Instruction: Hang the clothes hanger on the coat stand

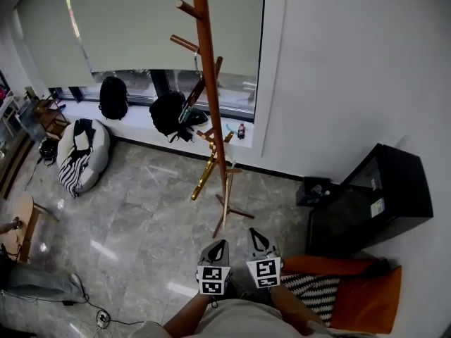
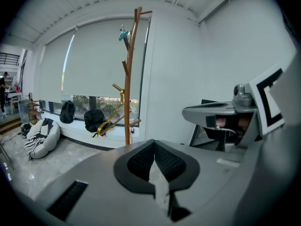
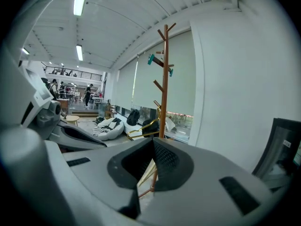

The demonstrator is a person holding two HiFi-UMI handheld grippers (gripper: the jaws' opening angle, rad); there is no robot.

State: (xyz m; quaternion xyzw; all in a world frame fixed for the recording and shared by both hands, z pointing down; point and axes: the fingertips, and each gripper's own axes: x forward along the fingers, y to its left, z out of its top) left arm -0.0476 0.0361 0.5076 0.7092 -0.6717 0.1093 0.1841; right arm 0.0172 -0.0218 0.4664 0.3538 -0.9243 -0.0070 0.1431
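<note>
A tall brown wooden coat stand rises from the marble floor in front of me, by the window. A gold clothes hanger hangs on one of its low pegs; it shows as the gold hanger in the left gripper view and the gold hanger in the right gripper view. My left gripper and right gripper sit side by side close to my body, short of the stand's base. The left gripper and the right gripper are both shut with nothing between their jaws.
Two black backpacks and a small bottle sit on the window sill. A white beanbag lies at the left, a black cabinet and an orange seat at the right. A teal object sits on a high peg.
</note>
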